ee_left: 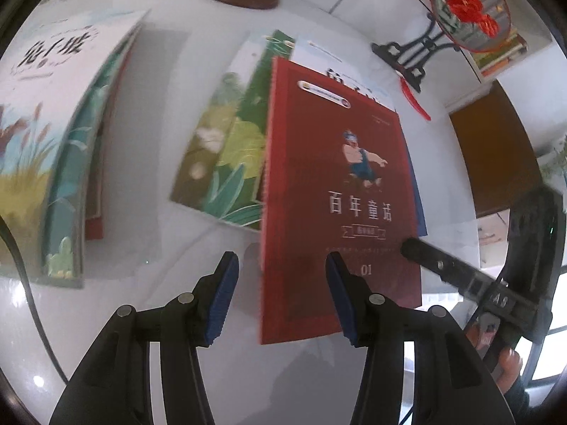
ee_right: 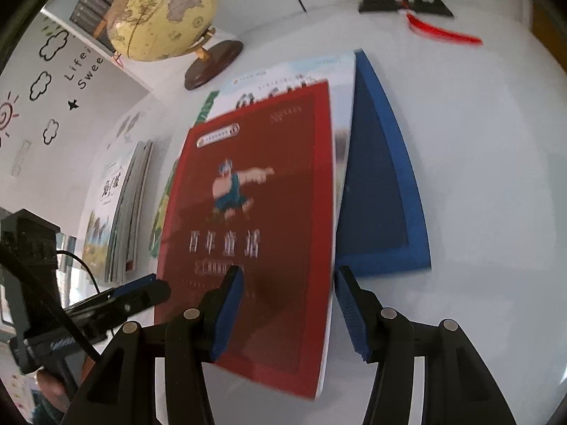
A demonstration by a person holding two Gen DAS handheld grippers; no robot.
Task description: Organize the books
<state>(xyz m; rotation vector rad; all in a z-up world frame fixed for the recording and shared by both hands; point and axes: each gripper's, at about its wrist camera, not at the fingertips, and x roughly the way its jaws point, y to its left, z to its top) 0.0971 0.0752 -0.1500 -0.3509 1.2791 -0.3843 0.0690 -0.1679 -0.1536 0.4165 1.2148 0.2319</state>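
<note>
Landmark: I take the red book (ee_left: 340, 194) as my reference; it is a flat glossy rectangle with a cartoon figure and pale lettering, lying on top of a fanned pile on the smooth white table (ee_left: 198, 53).
Left gripper (ee_left: 281, 295): my black jaws with ribbed blue pads stand about half open, astride the red book's near left edge; one pad is over the cover, the other over bare table, nothing clamped.
Right gripper (ee_right: 288, 310): also about half open, astride the red book's near right edge; whether its pads touch the cover I cannot tell.
Green book (ee_left: 226, 163): leaf-patterned cover, sticking out from under the red book's left side.
White book (ee_right: 340, 71): pale glossy cover, showing beyond the red book's far edge.
Blue book (ee_right: 382, 191): matte cover with a lighter border, fanning out on the red book's right.
Stack of books (ee_left: 53, 148): thin and curved-looking, well left of the red book.
Globe (ee_right: 163, 14): yellowish sphere on a round dark wooden base, beyond the red book's far left corner.
Round fan (ee_left: 467, 10): red flower motif on a black scrolled stand, beyond the far right corner.
</note>
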